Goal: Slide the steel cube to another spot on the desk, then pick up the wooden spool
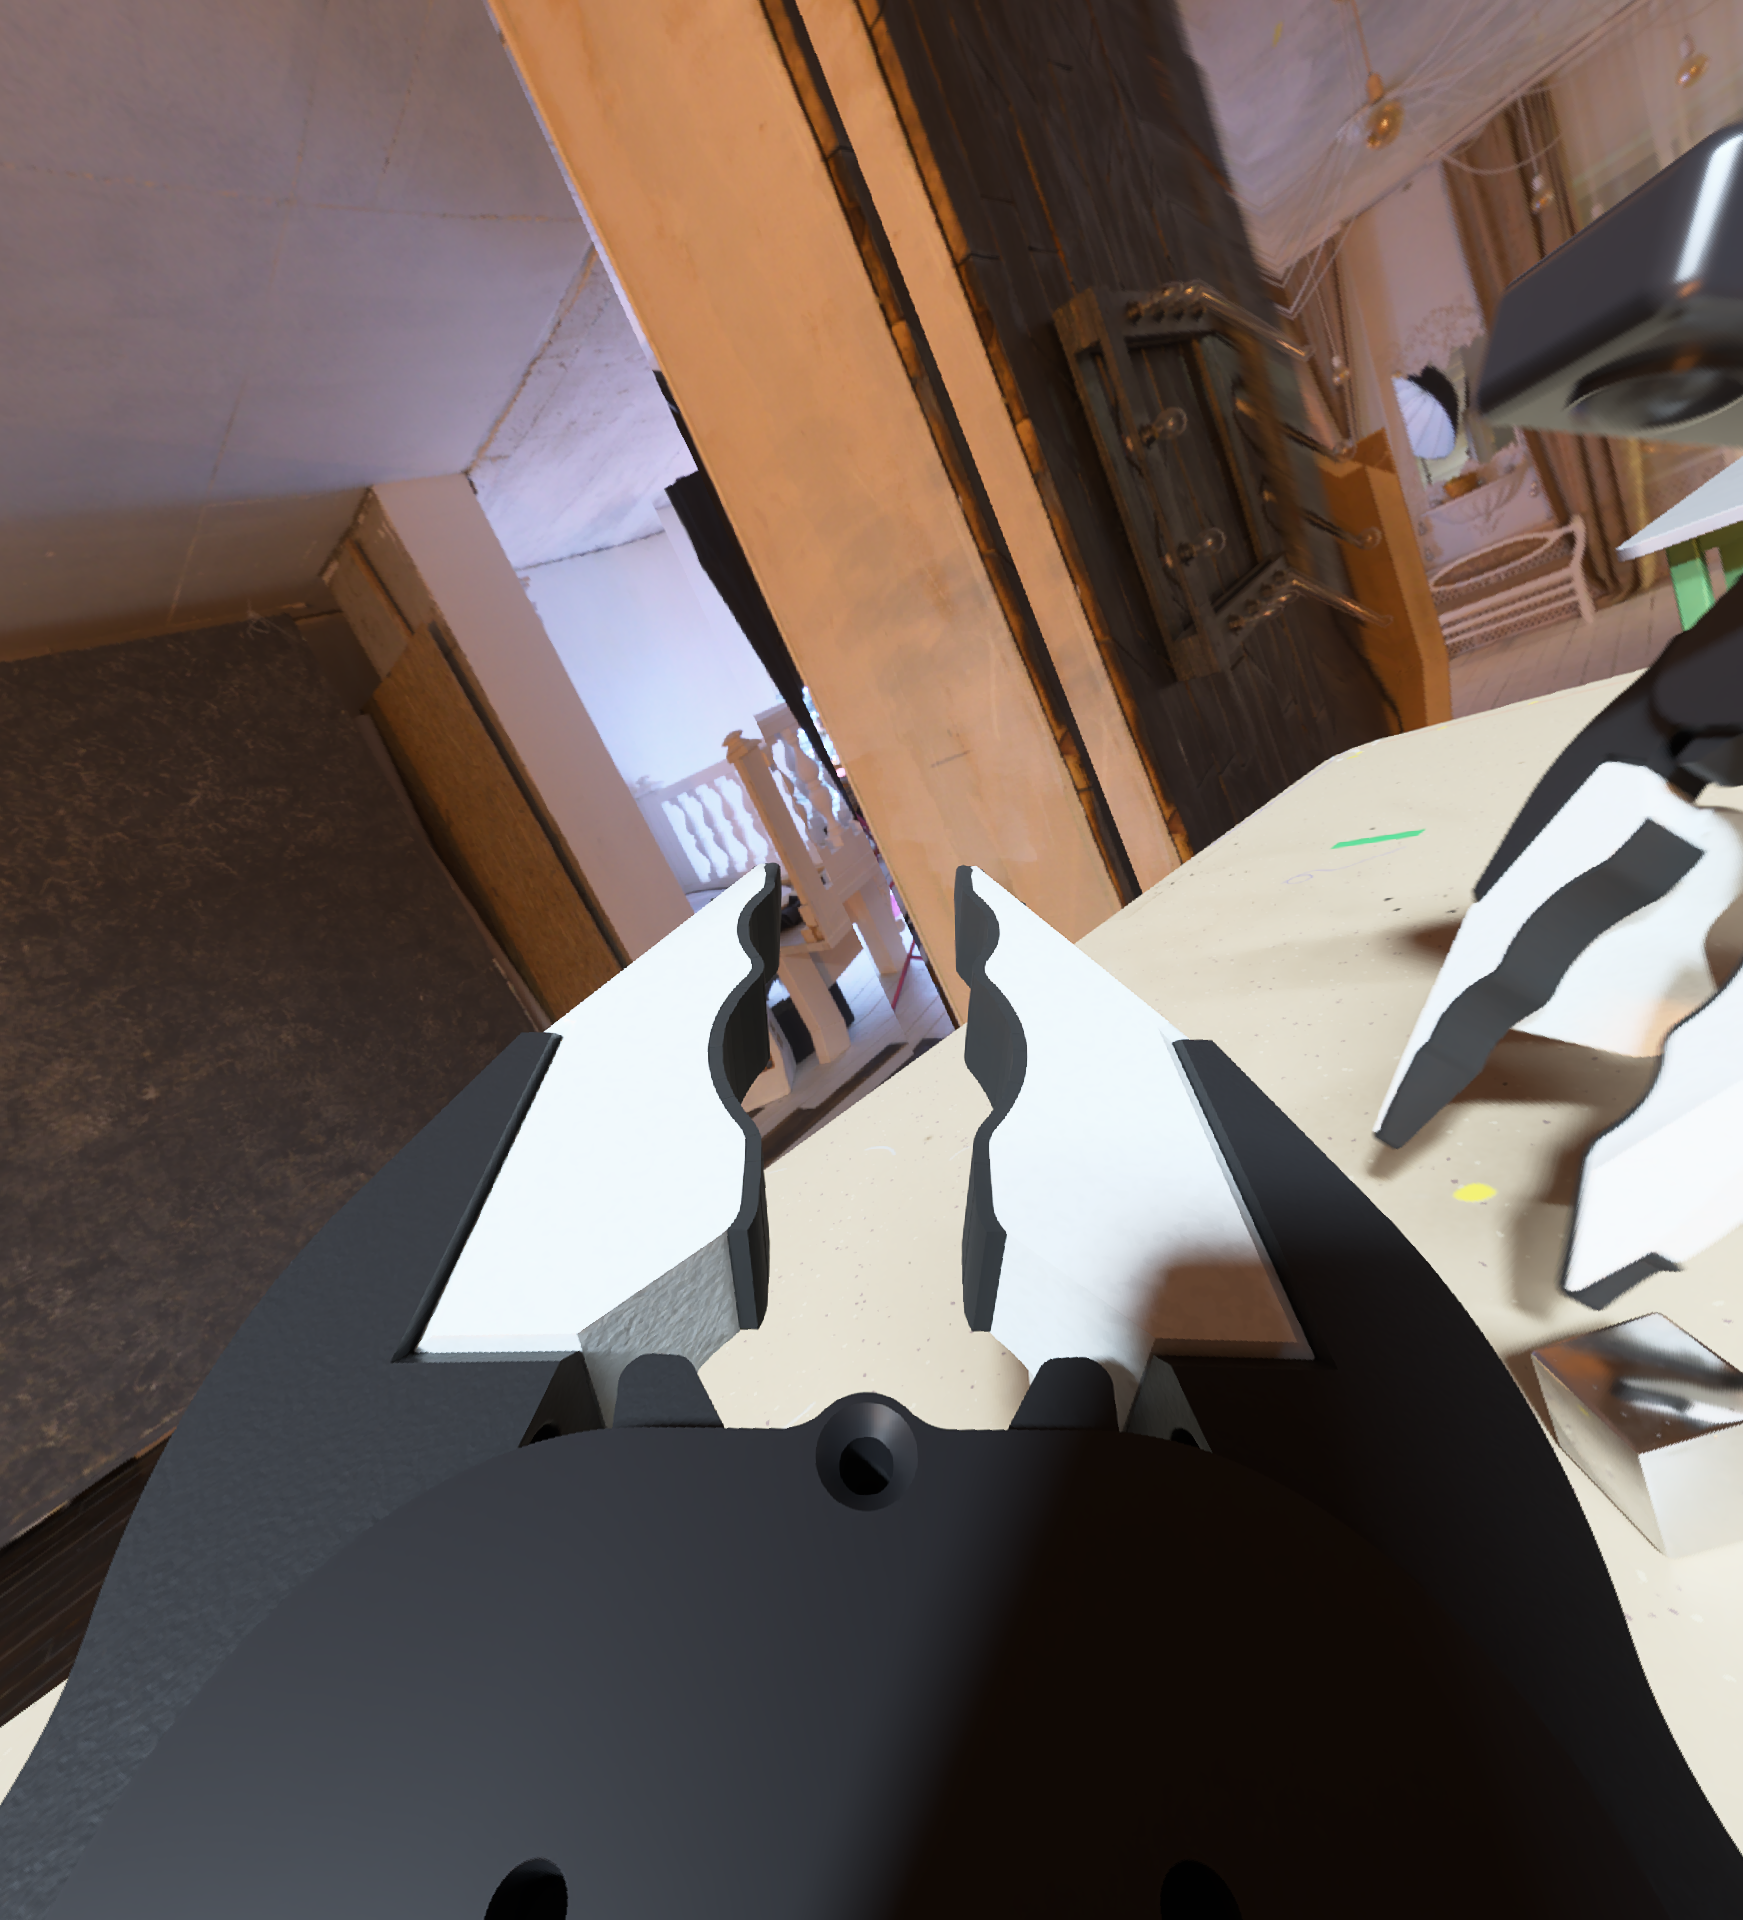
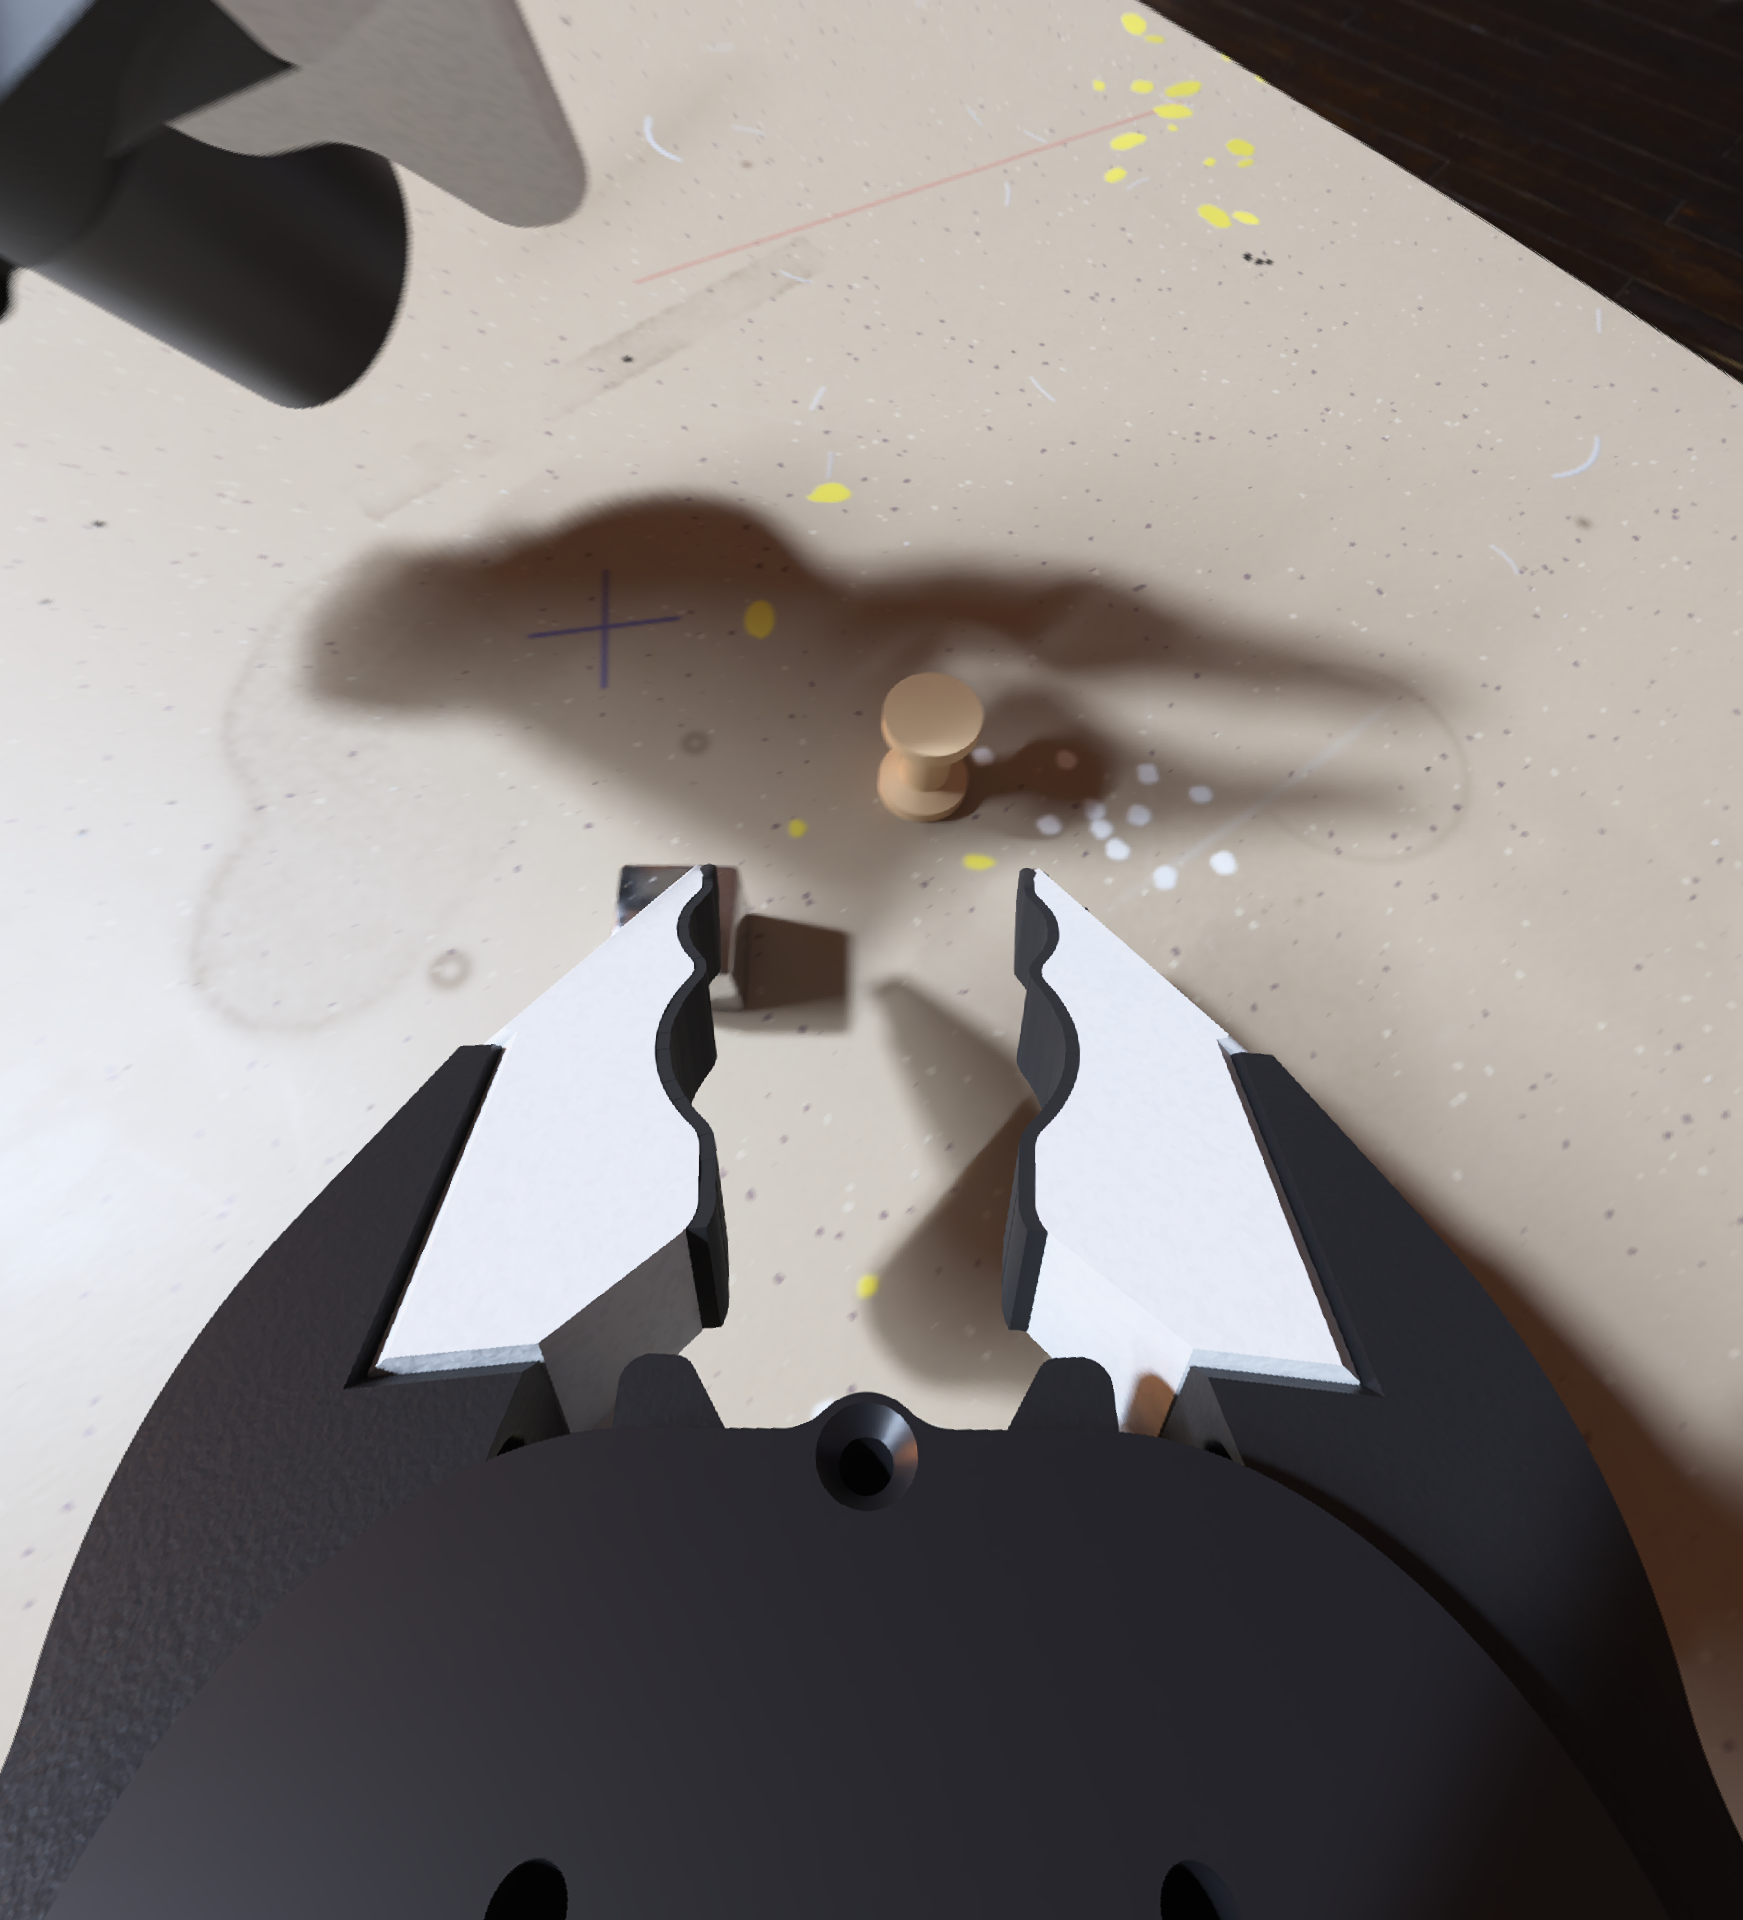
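The steel cube point(image 1: 1667, 1439) sits on the beige desk point(image 1: 1262, 997) at the lower right of the left wrist view. In the right wrist view it point(image 2: 638, 894) is mostly hidden behind my right gripper's left fingertip. The wooden spool point(image 2: 927, 746) stands upright on the desk point(image 2: 1262, 520), beyond the fingertips and apart from them. My right gripper point(image 2: 865, 883) is open and empty above the desk; it also shows in the left wrist view point(image 1: 1501, 1205), just above the cube. My left gripper point(image 1: 865, 883) is open and empty, pointing past the desk edge.
The desk edge runs diagonally in the left wrist view, with dark floor point(image 1: 171, 987) and a wooden beam point(image 1: 794, 468) beyond. The left gripper's dark body point(image 2: 171, 208) hangs at the upper left of the right wrist view. Paint specks and a pen cross point(image 2: 604, 627) mark the desk.
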